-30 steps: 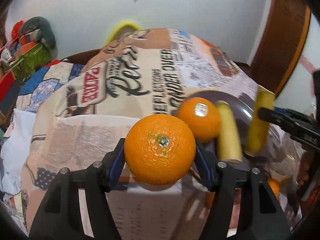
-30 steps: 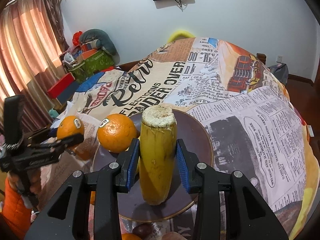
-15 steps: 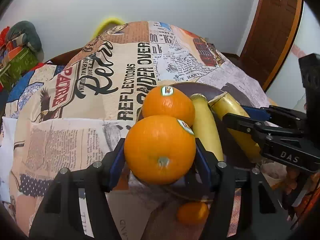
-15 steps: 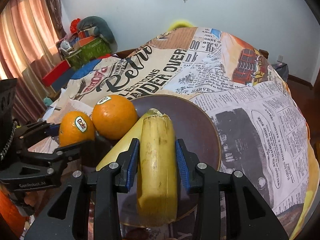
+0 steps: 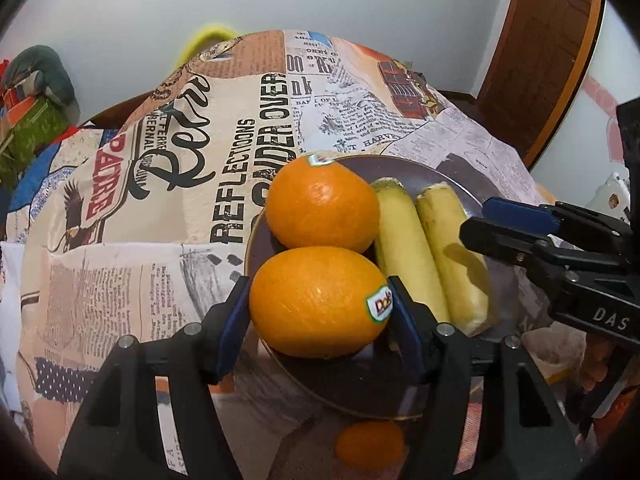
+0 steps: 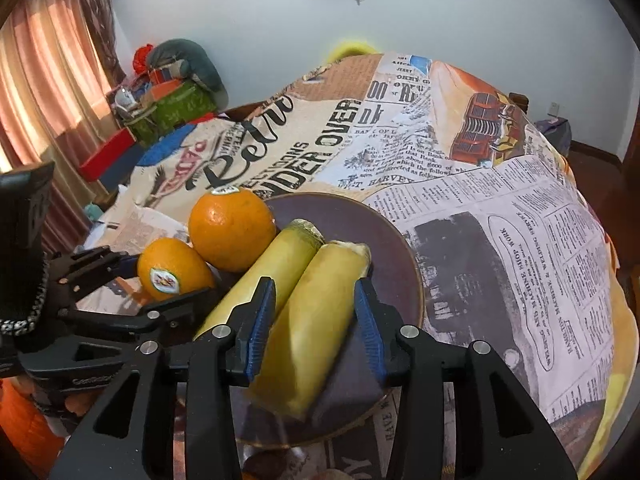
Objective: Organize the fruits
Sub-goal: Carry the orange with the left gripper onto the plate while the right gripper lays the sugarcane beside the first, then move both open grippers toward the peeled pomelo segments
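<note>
A dark brown plate (image 6: 372,232) lies on the newspaper-print tablecloth. On it lie an orange (image 5: 322,204) and two banana pieces side by side. My left gripper (image 5: 318,304) is shut on a second orange (image 5: 316,300) with a Dole sticker, at the plate's near left edge; it also shows in the right wrist view (image 6: 172,270). My right gripper (image 6: 316,320) has its jaws spread around the right banana piece (image 6: 316,320), which rests on the plate beside the left piece (image 6: 264,280). The blue pads stand a little apart from the banana.
A small orange fruit (image 5: 370,444) lies on the cloth below the plate's near edge. Boxes, bags and a cushion (image 6: 176,80) are piled at the far left by the curtain. A wooden door (image 5: 548,40) is at the far right.
Both grippers came down to the plate. The banana piece now lies flat beside the other and the right jaws have opened off it. The left orange now sits at the plate's edge.
</note>
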A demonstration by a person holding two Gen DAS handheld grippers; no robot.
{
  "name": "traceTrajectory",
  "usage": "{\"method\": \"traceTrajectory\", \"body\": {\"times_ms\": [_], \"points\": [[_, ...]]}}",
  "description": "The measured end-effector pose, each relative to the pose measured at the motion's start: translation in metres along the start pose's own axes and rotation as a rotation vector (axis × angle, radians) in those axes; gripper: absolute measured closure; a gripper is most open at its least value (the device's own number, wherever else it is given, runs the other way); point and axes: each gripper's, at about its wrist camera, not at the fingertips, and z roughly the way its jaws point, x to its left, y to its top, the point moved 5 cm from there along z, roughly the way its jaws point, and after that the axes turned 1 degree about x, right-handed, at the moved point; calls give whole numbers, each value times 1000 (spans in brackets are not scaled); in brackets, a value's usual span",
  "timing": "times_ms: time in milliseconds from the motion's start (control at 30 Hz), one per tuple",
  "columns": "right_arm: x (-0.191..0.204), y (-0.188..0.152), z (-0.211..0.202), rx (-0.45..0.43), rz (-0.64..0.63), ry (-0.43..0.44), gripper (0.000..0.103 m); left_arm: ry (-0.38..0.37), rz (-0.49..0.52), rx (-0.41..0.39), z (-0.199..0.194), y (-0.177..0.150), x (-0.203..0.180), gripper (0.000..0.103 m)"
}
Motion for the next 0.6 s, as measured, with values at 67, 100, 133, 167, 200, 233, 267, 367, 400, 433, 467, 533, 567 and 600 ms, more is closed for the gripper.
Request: {"method": "traceTrajectory", "body": {"times_ms": [67, 100, 133, 167, 200, 233, 267, 367, 400, 433, 467, 533, 567, 600], "points": [[0, 0, -7, -14, -7, -14, 59, -6, -3, -7, -6, 0, -1, 37], [1, 0, -10, -18, -9, -16, 58, -8, -1, -11, -10, 0, -2, 37], [1, -1, -14, -22, -9, -17, 58, -4, 2, -21, -15, 0, -3, 37], [1, -1, -18, -26, -10, -17, 58, 2, 6, -31, -21, 0, -4, 37], [1, -2, -23, -31, -11, -20, 58, 8, 9, -41, -26, 1, -5, 37], [1, -2, -27, -35, -13, -22, 58, 12, 10, -54, -34, 0, -6, 36], [2, -3, -32, -41, -16, -26, 58, 12, 8, -62, -40, 0, -7, 35], [2, -8, -49, -58, -21, -36, 57, 16, 0, -85, -58, -1, -9, 32], [3, -9, -55, -65, -22, -40, 56, 19, -2, -91, -64, -2, -10, 31], [4, -10, -60, -70, -24, -43, 55, 25, -4, -99, -71, -4, -11, 30], [4, -13, -68, -77, -26, -47, 54, 32, -7, -105, -76, -6, -12, 26], [4, -17, -78, -87, -30, -54, 54, 44, -14, -113, -85, -11, -14, 20], [5, -19, -83, -92, -30, -58, 53, 47, -18, -115, -89, -14, -15, 17], [5, -22, -89, -95, -31, -62, 52, 47, -24, -117, -95, -18, -16, 16]]}}
